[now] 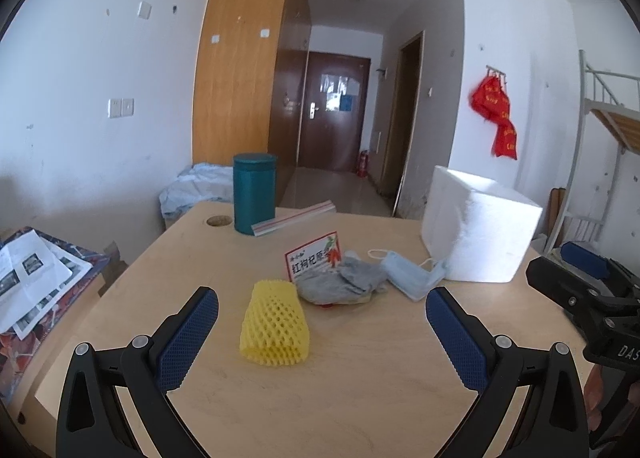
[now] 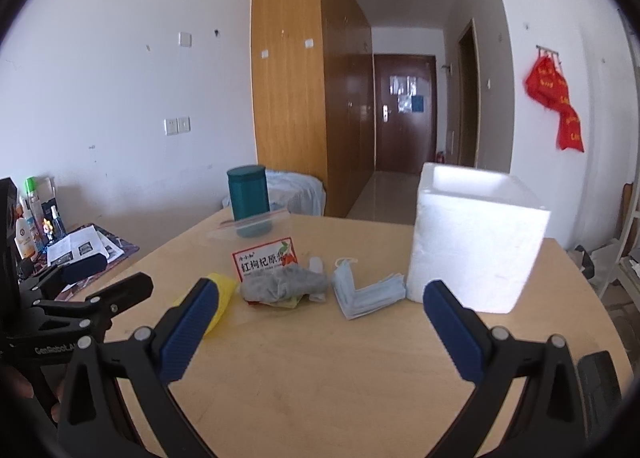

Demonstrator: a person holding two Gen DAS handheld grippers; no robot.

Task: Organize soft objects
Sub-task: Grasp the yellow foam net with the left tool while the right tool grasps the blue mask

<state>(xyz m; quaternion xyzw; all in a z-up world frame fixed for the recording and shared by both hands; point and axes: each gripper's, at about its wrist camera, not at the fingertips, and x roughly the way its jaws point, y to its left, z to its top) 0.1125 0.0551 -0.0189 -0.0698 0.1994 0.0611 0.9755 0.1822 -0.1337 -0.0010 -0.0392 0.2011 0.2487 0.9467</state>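
- The left gripper (image 1: 322, 308) hovers above the near part of the wooden table (image 1: 360, 398), its jaws spread wide apart and empty
- The right gripper (image 2: 320, 298) hangs over the same table, jaws likewise wide apart with nothing between them
- A yellow foam net sleeve (image 1: 275, 328) lies on the table straight ahead of the left gripper, between its blue fingertips (image 1: 204, 308) in that view but clear of both
- Just behind the sleeve sits a crumpled grey cloth (image 1: 340, 284), lying over a red-and-white packet (image 1: 314, 260) with Chinese print
- A folded light-blue face mask (image 1: 412, 276) lies right of the cloth, its far end close against the open white foam box (image 1: 480, 234)
- A teal canister (image 1: 255, 192) stands at the far side of the table, with a zip-seal plastic bag (image 1: 294, 218) just in front of it
- Papers (image 1: 32, 278) lie on a lower surface left of the table
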